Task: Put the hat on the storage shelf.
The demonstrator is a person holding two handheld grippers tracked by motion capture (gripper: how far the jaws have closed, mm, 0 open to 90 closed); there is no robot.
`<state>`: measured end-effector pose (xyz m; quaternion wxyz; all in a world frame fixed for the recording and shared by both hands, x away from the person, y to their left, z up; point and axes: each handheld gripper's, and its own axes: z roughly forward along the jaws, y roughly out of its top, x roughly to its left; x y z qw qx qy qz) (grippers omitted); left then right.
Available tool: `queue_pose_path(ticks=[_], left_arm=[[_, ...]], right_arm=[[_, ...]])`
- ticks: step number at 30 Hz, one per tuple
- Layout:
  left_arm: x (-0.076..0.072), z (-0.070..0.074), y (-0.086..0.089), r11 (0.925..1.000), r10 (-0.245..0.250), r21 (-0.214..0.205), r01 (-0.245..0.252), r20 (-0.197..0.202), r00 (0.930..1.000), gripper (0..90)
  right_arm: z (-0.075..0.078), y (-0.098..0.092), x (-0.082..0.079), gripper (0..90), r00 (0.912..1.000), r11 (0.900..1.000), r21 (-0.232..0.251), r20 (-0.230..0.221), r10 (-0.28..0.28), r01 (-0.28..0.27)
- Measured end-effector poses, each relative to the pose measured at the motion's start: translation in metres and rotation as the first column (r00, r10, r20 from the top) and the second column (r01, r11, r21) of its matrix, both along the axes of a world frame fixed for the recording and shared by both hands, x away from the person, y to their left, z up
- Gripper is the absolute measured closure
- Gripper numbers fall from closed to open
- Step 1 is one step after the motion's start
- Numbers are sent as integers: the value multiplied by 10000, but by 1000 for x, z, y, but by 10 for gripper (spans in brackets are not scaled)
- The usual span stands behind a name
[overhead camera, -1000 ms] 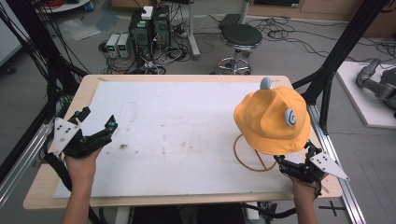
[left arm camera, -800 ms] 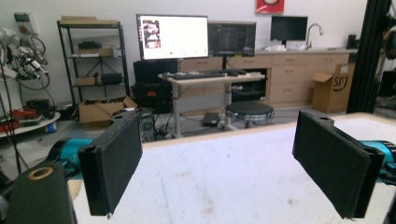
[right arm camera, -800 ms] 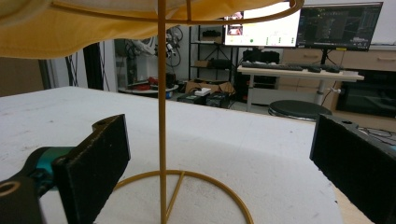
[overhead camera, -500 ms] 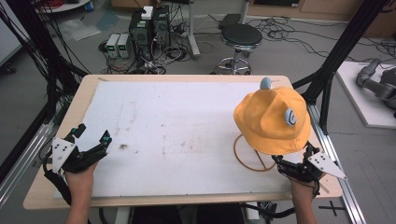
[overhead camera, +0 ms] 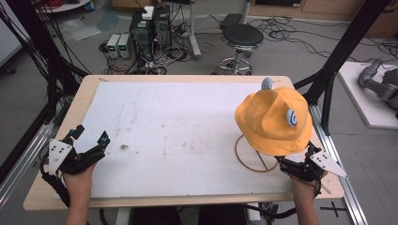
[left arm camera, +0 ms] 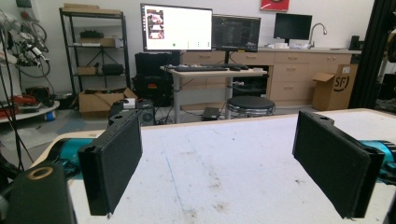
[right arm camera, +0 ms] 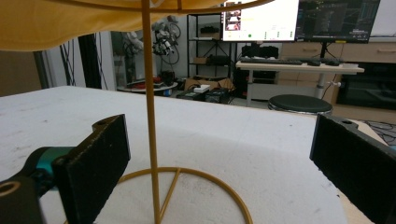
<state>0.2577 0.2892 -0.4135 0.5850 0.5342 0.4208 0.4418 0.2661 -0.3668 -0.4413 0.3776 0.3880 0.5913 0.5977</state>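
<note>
An orange bucket hat (overhead camera: pixel 274 119) with a small grey-blue badge hangs on a thin yellow wire stand (overhead camera: pixel 253 159) at the table's right side. My right gripper (overhead camera: pixel 291 165) sits at the near right edge, just under the hat's brim, open. In the right gripper view the stand's pole (right arm camera: pixel 149 116) rises between the wide-apart jaws of that gripper (right arm camera: pixel 219 154), closer to the left one, and the ring base (right arm camera: pixel 210 179) lies on the table below. My left gripper (overhead camera: pixel 91 134) rests open at the near left, with bare table between its jaws (left arm camera: pixel 229 172).
A white mat (overhead camera: pixel 187 126) covers the wooden table (overhead camera: pixel 61 187). Black frame posts (overhead camera: pixel 328 79) stand at both sides. Behind the table are a stool (overhead camera: pixel 241 37), computers and cables on the floor.
My left gripper has drawn back toward the near edge of the table and then settled. The right gripper and the hat have stayed put.
</note>
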Motion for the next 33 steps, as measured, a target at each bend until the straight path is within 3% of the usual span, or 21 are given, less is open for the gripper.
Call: queue_pose_path(ticks=[13, 33], left_arm=[[5, -3, -5, 9999, -41, 136, 44, -241, 9997, 162], [3, -4, -1, 9998, -28, 220, 36, -356, 9994, 162]], right_arm=[[4, -5, -11, 45, 9998, 9996, 196, 25, -206, 205], [2, -2, -5, 45, 9999, 9999, 110, 103, -117, 116]])
